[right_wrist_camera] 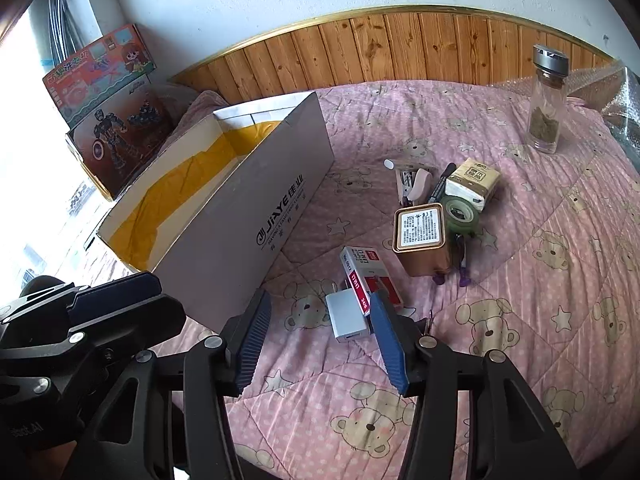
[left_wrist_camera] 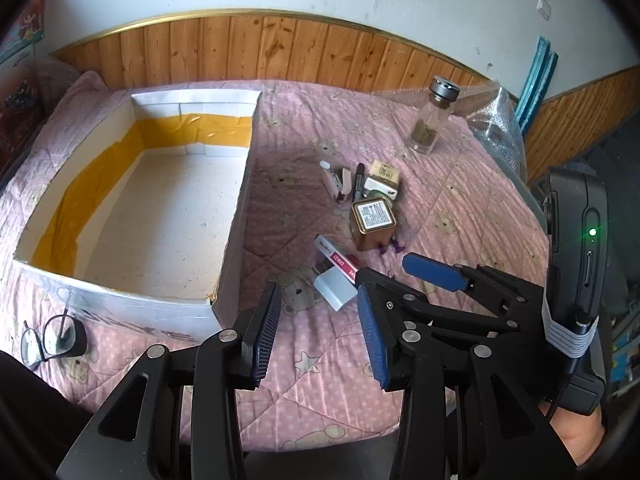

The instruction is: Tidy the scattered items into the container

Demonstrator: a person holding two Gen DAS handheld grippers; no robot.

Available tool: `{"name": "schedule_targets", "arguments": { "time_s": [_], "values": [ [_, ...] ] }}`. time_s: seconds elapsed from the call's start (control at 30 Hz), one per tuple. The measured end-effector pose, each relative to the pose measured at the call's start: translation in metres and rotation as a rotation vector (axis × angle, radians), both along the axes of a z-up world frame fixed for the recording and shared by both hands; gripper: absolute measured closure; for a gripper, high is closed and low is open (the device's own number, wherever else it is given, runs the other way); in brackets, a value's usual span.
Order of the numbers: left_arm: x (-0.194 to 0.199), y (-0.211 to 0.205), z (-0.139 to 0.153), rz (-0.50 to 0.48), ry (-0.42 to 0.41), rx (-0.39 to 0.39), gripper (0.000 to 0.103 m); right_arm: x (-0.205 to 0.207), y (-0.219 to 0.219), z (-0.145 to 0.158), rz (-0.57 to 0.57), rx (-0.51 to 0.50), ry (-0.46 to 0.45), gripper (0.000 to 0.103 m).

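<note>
Both grippers hover low over a pink bear-print quilt (left_wrist_camera: 320,364) on the bed. The left gripper (left_wrist_camera: 322,336) has its jaws spread wide, holding and touching nothing. The right gripper (right_wrist_camera: 320,340) also has its jaws spread, with nothing pinched.

Just ahead of the right jaws, nearly between their tips, lies a white USB charger (right_wrist_camera: 346,317), touching a red-and-white staple box (right_wrist_camera: 370,276) just beyond it. In the left wrist view these two lie just ahead and right of the left jaws.

Farther ahead stands a copper-coloured square tin (right_wrist_camera: 421,240) with a printed label on top. Beside it is a green tape roll (right_wrist_camera: 462,215), then a tissue pack (right_wrist_camera: 474,182), a black marker (right_wrist_camera: 443,179) and a pink stapler (right_wrist_camera: 416,188), all clustered together. Well beyond, to the right, a glass bottle (right_wrist_camera: 547,100) with a silver cap stands upright.

Ahead and left of both jaws sits the open cardboard box (left_wrist_camera: 236,216), lined with yellow tape; what shows of its floor is bare. Eyeglasses (left_wrist_camera: 50,340) lie near its closest corner.
</note>
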State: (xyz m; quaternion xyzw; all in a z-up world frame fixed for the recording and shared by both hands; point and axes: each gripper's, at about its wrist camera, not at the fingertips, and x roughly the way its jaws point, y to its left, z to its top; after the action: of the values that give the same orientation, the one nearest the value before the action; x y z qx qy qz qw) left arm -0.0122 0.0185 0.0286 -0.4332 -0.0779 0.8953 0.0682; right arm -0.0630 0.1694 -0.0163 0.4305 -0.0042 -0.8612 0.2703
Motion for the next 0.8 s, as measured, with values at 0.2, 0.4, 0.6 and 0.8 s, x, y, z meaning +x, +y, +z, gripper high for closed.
{"name": "schedule_targets", "arguments": {
  "time_s": [0.2,0.4,0.6,0.8],
  "values": [
    [-0.010,0.006,-0.010,-0.019,-0.026,0.005,0.061,-0.007,0.007,-0.006,-0.029,0.004,-0.023,0.046],
    [-0.025,0.021,-0.019,-0.063,-0.048,0.019,0.061,-0.021,0.026,-0.018,-0.088,-0.026,-0.086,0.045],
    [-0.043,0.037,-0.039,-0.109,-0.107,0.038,0.059,-0.036,0.061,-0.034,-0.198,-0.029,-0.152,0.045],
    [-0.069,0.039,-0.064,-0.102,-0.198,0.134,0.059,-0.043,0.071,-0.053,-0.197,-0.072,-0.230,0.046]
  ]
}}
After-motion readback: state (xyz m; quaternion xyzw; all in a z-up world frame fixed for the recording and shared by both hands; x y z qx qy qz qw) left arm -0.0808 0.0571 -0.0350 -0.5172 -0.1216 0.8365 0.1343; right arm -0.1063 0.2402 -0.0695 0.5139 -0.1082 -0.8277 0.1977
